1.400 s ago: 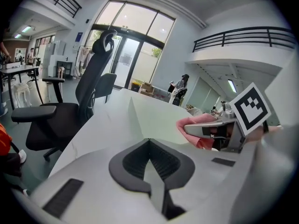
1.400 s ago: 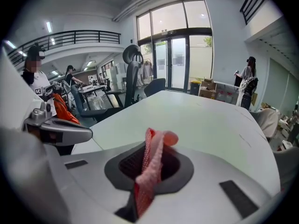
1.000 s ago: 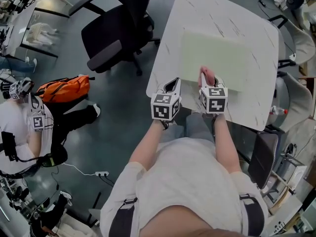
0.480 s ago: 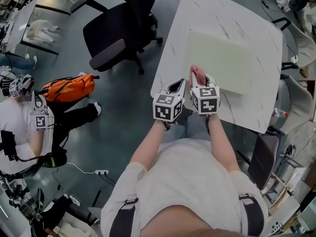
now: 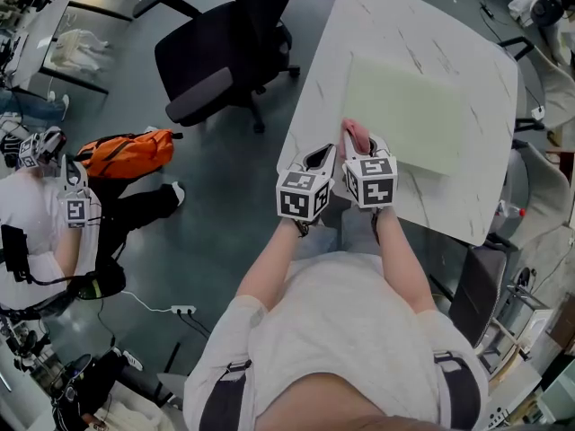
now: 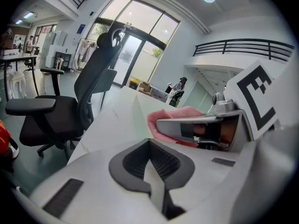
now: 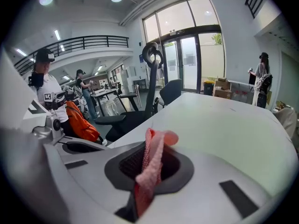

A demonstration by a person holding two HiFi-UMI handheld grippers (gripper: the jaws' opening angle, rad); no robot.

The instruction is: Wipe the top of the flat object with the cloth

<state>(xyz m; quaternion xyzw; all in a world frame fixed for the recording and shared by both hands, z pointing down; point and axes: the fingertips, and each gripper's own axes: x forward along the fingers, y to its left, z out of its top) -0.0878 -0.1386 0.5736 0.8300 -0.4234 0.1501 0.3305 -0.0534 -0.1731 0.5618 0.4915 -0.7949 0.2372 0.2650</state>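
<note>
your right claw (image 5: 358, 144) has slid leftward along the near edge of the flat object (image 5: 409, 110) over the last second. the pink cloth (image 5: 356, 133) it carries now sits at the flat object's near left corner instead of partway along the edge. that has brought the two claws together: the left claw (image 5: 316, 158) is now just beside the right one, where a gap showed between them before. i read this as the end of one sideways wiping pass along the near strip. most of the pale green flat object, lying ahead and to the right of the right claw, looks yet to be covered.

the right claw is clamped tight on the cloth, with a fold of it standing up out of the pads and drooping forward past the tips. from above i can't settle whether the cloth is actually pressing on the flat object or hanging just off its corner. the left claw is closed with nothing between its pads. it hangs by the near edge of the bench (image 5: 377, 34), just left of the cloth, doing no work.

both your forearms reach straight forward, close together, with the marker cubes facing up at you.
</note>
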